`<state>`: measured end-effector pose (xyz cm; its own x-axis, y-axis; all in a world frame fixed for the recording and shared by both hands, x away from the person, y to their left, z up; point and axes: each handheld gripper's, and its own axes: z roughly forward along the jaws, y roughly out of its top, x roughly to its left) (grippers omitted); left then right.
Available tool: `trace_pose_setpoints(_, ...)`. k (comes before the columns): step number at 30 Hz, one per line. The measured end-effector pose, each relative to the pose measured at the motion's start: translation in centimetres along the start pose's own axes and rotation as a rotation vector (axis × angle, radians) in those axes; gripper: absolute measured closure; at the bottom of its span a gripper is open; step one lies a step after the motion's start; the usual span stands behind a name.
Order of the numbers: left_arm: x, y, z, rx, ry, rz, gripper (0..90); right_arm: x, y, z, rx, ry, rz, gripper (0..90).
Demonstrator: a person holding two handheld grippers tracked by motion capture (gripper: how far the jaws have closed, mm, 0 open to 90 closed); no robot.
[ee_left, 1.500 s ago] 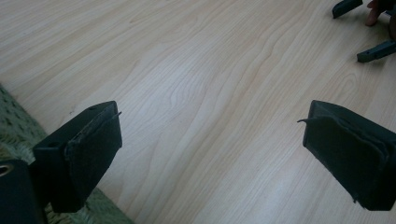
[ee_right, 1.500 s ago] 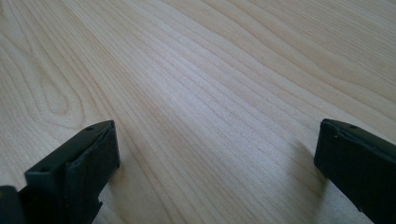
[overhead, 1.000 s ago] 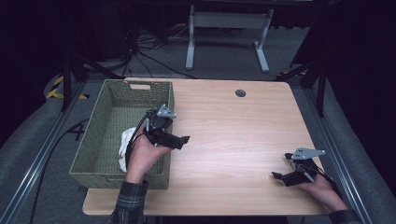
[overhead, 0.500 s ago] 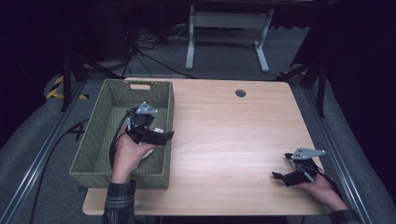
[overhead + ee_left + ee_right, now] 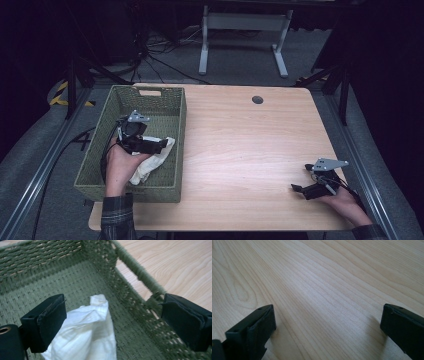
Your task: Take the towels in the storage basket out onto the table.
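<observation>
A crumpled white cloth (image 5: 152, 159) lies on the floor of the green woven basket (image 5: 172, 106) at the table's left. In the left gripper view the white cloth (image 5: 87, 333) sits below and between the jaws, near the basket's wall (image 5: 130, 293). My left gripper (image 5: 159, 145) hovers inside the basket just above the cloth, open, with nothing in its jaws (image 5: 112, 322). My right gripper (image 5: 299, 188) rests low over the bare wood at the table's front right, open and empty (image 5: 327, 325).
The wooden table (image 5: 250, 145) has a small dark round hole (image 5: 257, 99) near its far edge. A metal stand (image 5: 242, 30) and cables lie on the dark floor beyond. Rails run along both sides of the table.
My left gripper has moved left from over the basket's right rim into the basket, and the white cloth now lies loose beneath it. The right gripper has stayed put.
</observation>
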<state>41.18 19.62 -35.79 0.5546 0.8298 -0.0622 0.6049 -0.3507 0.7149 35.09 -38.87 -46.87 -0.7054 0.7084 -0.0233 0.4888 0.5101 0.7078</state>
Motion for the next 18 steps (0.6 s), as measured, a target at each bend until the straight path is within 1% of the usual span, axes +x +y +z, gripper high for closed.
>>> trace_pose_setpoints(2, 0.5, -0.3, 0.2, 0.009, 0.004, -0.005, 6.8, 0.0, 0.0, 0.0, 0.000, 0.000, -0.001, 0.2)
trace_pose_setpoints(5, 1.1, -0.9, 0.6, 0.015, 0.009, -0.026, 6.8, 0.0, 0.0, 0.0, 0.000, 0.000, -0.001, 0.2)
trace_pose_setpoints(6, 1.3, -1.0, 0.7, 0.019, 0.013, -0.022, 6.8, 0.0, 0.0, 0.0, 0.000, 0.000, 0.000, 0.3)
trace_pose_setpoints(8, 1.7, -1.4, 1.0, 0.019, 0.001, -0.036, 7.3, 0.0, 0.0, 0.0, -0.001, 0.000, -0.001, 0.2)
trace_pose_setpoints(10, 2.0, -1.6, 1.3, 0.031, 0.005, -0.028, 7.8, 0.0, 0.0, 0.0, 0.000, 0.000, 0.000, 0.3)
trace_pose_setpoints(11, 2.1, -1.8, 1.6, 0.037, -0.002, -0.036, 7.8, 0.0, 0.0, 0.0, 0.000, 0.000, 0.000, 0.3)
trace_pose_setpoints(12, 2.2, -1.9, 1.7, 0.039, 0.004, -0.029, 7.8, 0.0, 0.0, 0.0, 0.000, 0.000, -0.001, 0.3)
trace_pose_setpoints(13, 2.3, -2.0, 1.9, 0.053, 0.007, -0.032, 7.8, 0.0, 0.0, 0.0, 0.000, 0.000, 0.000, 0.2)
trace_pose_setpoints(14, 2.3, -2.1, 2.1, 0.072, 0.024, -0.034, 7.8, 0.0, 0.0, 0.0, -0.001, 0.000, -0.001, 0.3)
trace_pose_setpoints(15, 2.4, -2.2, 2.2, 0.087, 0.040, -0.028, 7.8, 0.0, 0.0, 0.0, 0.000, 0.000, -0.001, 0.3)
trace_pose_setpoints(16, 2.5, -2.3, 2.4, 0.108, 0.050, -0.029, 7.8, 0.0, 0.0, 0.0, -0.001, 0.000, -0.002, 0.3)
trace_pose_setpoints(17, 2.7, -2.5, 2.6, 0.107, 0.045, -0.037, 7.8, 0.0, 0.0, 0.0, 0.000, 0.000, -0.001, 0.3)
trace_pose_setpoints(18, 2.8, -2.6, 2.7, 0.116, 0.036, -0.048, 7.8, 0.0, 0.0, 0.0, -0.001, 0.000, -0.001, 0.3)
